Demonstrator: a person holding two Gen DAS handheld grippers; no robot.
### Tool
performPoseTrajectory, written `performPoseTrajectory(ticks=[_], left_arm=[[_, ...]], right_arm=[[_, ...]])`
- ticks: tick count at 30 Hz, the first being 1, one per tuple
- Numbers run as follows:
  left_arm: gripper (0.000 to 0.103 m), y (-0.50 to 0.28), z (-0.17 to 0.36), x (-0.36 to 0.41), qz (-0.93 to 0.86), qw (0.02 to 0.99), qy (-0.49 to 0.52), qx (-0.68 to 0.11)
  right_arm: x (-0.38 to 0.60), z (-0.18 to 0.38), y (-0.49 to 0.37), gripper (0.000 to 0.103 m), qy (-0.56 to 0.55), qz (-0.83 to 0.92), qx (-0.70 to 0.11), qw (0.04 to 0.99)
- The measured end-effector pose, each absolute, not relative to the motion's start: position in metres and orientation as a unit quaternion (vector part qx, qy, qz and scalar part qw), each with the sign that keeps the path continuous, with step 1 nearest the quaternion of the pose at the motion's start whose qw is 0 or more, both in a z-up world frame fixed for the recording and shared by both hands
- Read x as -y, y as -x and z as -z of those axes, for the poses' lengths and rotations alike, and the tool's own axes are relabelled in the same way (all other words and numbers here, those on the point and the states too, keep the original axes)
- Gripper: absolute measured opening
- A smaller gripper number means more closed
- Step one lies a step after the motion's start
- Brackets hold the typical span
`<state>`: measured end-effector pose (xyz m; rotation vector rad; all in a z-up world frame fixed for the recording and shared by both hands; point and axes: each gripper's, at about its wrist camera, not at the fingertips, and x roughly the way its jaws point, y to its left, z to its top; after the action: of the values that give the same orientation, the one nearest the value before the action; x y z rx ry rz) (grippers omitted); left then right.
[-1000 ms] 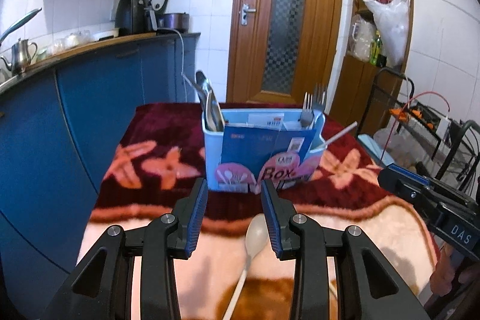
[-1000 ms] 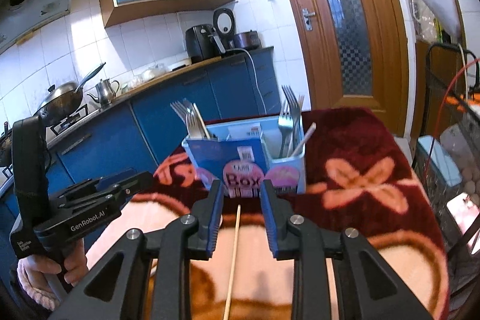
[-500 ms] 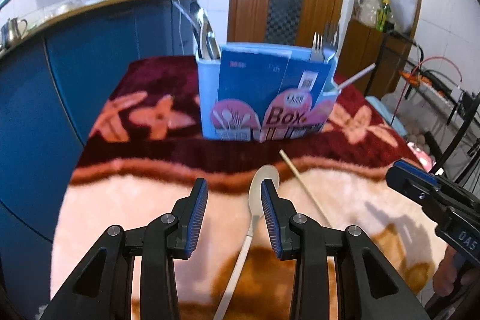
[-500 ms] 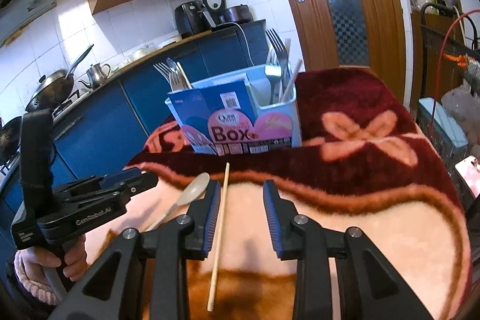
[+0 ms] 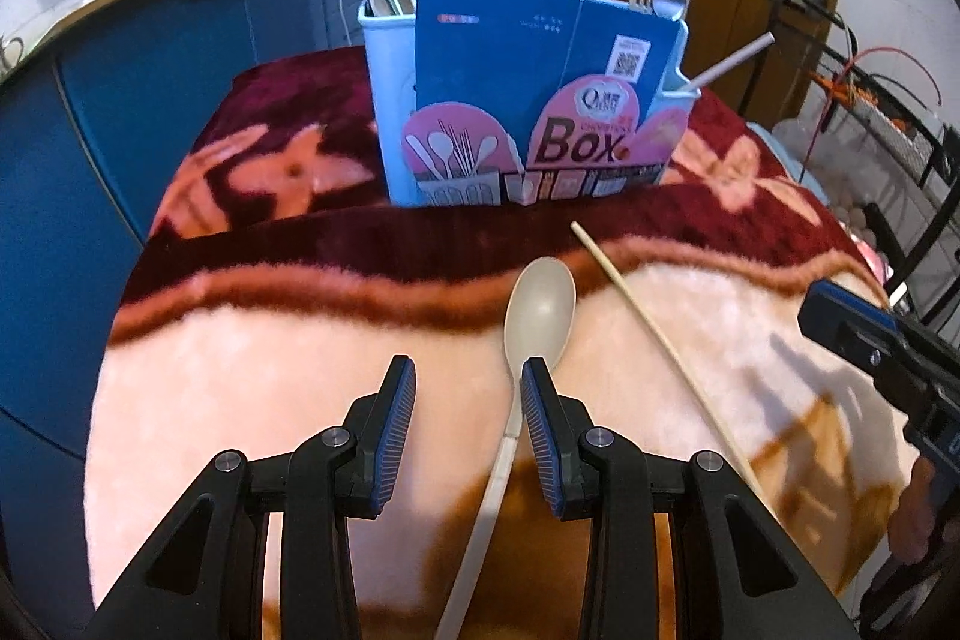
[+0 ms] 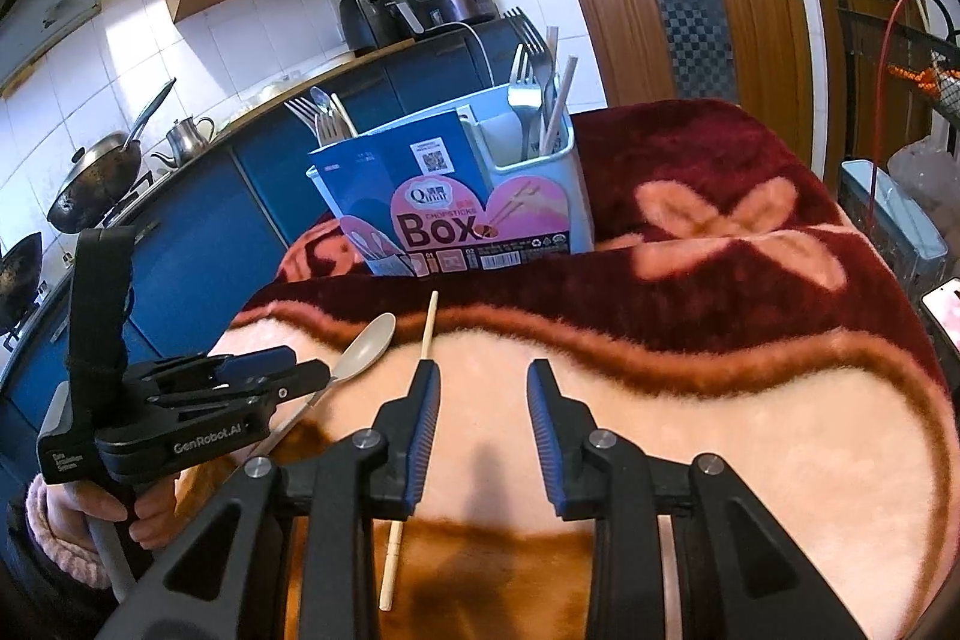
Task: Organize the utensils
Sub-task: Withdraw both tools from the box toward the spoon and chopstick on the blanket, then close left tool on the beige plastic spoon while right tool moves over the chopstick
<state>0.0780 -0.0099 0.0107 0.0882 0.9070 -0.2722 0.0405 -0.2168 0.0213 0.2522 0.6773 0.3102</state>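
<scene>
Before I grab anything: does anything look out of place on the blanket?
Yes. A beige plastic spoon and a single wooden chopstick lie loose on the blanket, apart from the light-blue utensil box where the other cutlery stands.

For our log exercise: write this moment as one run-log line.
stage: pre-grasp | left claw: open, by spoon | right claw: open, by chopstick | holder: forks in

"box" on utensil holder [image 5: 528,100]; "genrobot.ai" on left tongs [image 6: 300,376].
</scene>
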Motion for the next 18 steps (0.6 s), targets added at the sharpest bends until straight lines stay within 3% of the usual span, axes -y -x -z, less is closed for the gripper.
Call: performPoseTrajectory(ticks=[11, 14, 18], left_arm=[[0.038, -0.072, -0.008, 0.017, 0.153, 0.873, -0.067, -0.458], [0.025, -0.074, -0.004, 0.019, 0.165, 0.863, -0.067, -0.473], [0.017, -0.079, -0.003, 0.024, 0.173, 0.855, -0.077, -0.483]], right_arm=[[0.221, -0.015, -0.042, 0.033, -0.132, -0.153, -0.335, 0.920], [0.221, -0.015, -0.041, 0.033, -0.132, -0.153, -0.335, 0.920], [0.221, -0.015, -0.042, 0.033, -0.131, -0.155, -0.337, 0.919]])
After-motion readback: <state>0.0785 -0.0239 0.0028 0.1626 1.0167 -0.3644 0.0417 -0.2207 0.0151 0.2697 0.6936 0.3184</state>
